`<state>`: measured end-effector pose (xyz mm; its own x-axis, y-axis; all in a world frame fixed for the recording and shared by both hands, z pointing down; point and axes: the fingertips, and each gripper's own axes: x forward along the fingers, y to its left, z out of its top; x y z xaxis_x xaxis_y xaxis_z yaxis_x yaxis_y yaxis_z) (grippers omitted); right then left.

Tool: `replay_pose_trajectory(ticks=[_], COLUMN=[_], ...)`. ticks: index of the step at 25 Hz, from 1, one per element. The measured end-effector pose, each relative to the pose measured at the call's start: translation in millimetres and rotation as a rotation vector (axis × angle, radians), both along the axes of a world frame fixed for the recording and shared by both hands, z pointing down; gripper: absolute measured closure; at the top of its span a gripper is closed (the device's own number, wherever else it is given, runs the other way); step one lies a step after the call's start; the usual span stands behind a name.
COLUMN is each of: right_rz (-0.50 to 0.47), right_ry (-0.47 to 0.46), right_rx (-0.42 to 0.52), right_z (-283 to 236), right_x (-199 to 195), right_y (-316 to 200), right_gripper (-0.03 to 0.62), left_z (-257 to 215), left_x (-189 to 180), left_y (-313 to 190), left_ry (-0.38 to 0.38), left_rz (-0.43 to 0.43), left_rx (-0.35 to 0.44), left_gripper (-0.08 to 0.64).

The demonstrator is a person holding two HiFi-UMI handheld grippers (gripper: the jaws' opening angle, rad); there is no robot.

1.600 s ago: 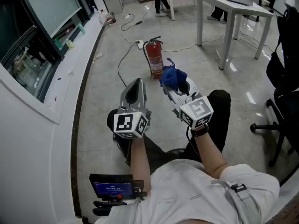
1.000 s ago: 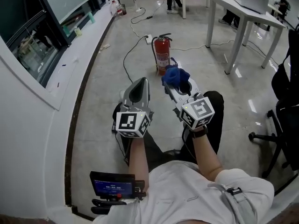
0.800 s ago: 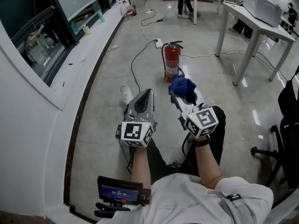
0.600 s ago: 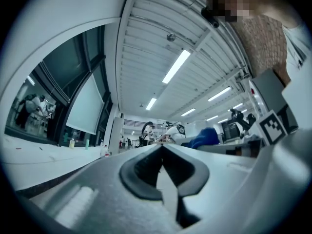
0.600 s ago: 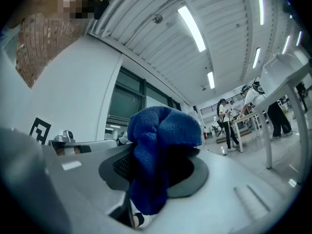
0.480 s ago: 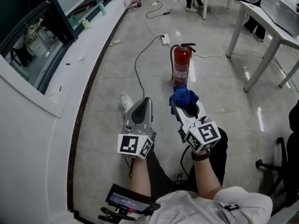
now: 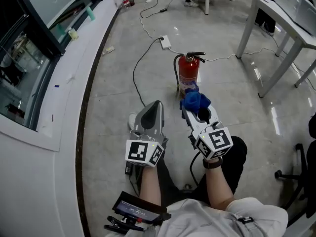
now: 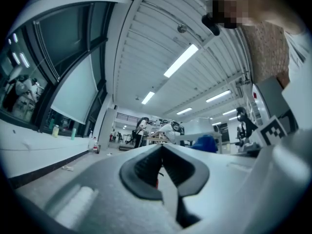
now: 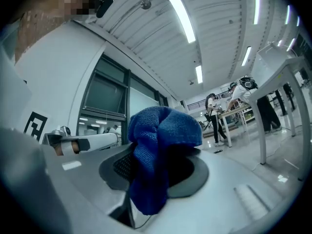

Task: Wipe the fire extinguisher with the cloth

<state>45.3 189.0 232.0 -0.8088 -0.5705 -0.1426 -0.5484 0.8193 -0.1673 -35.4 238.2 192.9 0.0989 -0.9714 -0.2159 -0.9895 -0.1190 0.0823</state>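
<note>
Closer now, the right gripper (image 7: 194,111), jaws clamping a crumpled blue cloth (image 7: 195,100), sits just below the upright red fire extinguisher (image 7: 188,77) at frame centre, nearer than the left gripper (image 7: 155,109), whose jaws are closed and empty.

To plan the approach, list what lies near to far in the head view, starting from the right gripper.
right gripper → blue cloth → fire extinguisher → power strip on the floor

I log this site as an open-plan office or lab workroom. Evidence:
- polished grey concrete floor (image 7: 113,78)
- white steel-legged bench (image 7: 287,15)
- black wheeled office chair (image 7: 300,174)
- dark glazed partition (image 7: 19,58)
- white power strip (image 7: 165,43) with trailing black cable (image 7: 140,65)
- red fire extinguisher (image 7: 188,78)
- fluorescent ceiling strips (image 9: 181,12)
</note>
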Motion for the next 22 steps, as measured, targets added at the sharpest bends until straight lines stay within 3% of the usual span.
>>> replay_pose_trajectory(ticks=[5, 14, 19, 22], right_rz=[0.093, 0.248, 0.391, 0.472], right_ry=[0.018, 0.060, 0.081, 0.139], right_rx=[-0.015, 0.048, 0.063, 0.023], right_z=[4, -20, -29, -11], right_x=[-6, -33, -29, -20], right_y=[-50, -117, -159, -190], right_gripper=[0.453, 0.454, 0.457, 0.457], left_z=[-3, -24, -21, -19], left_x=[-1, -40, -50, -52], left_y=[-50, -136, -190, -220], left_ry=[-0.047, -0.092, -0.109, -0.111], left_rz=[0.099, 0.228, 0.355, 0.414], left_rx=[-0.017, 0.013, 0.030, 0.039], left_gripper=[0.561, 0.561, 0.561, 0.561])
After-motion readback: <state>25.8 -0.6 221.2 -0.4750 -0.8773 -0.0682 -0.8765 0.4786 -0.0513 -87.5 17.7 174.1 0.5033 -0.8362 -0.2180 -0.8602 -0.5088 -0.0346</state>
